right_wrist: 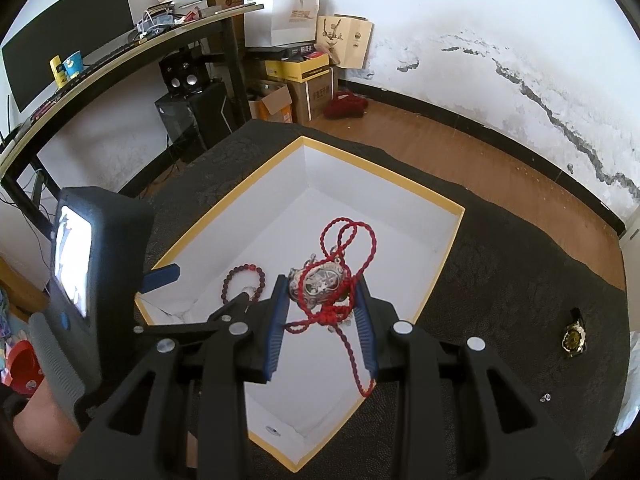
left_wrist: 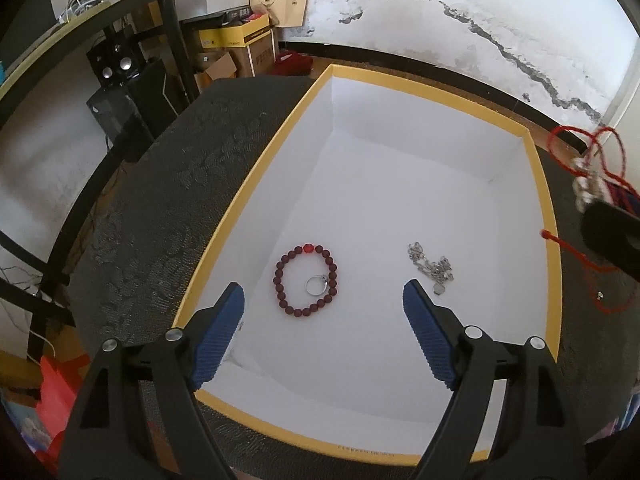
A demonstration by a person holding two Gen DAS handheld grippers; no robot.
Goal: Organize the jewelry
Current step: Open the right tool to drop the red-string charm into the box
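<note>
A white box with a yellow rim [left_wrist: 240,184] [right_wrist: 452,216] lies on the dark cloth. On its floor rest a dark red bead bracelet [left_wrist: 280,268] [right_wrist: 244,270], a silver ring [left_wrist: 316,285] inside the bracelet's loop, and a silver chain [left_wrist: 434,266]. My left gripper [left_wrist: 324,294] hangs open above the ring with nothing between its fingers. My right gripper [right_wrist: 322,290] is shut on a silver pendant [right_wrist: 316,286] strung on a red cord [right_wrist: 348,236], held over the box. In the left wrist view that pendant and cord [left_wrist: 588,168] show at the right edge.
A gold wristwatch [right_wrist: 575,336] and a small ring [right_wrist: 545,397] lie on the cloth right of the box. A desk [right_wrist: 120,52] with a monitor, speakers and cardboard boxes [right_wrist: 288,92] stand at the back left. Wooden floor runs along the wall.
</note>
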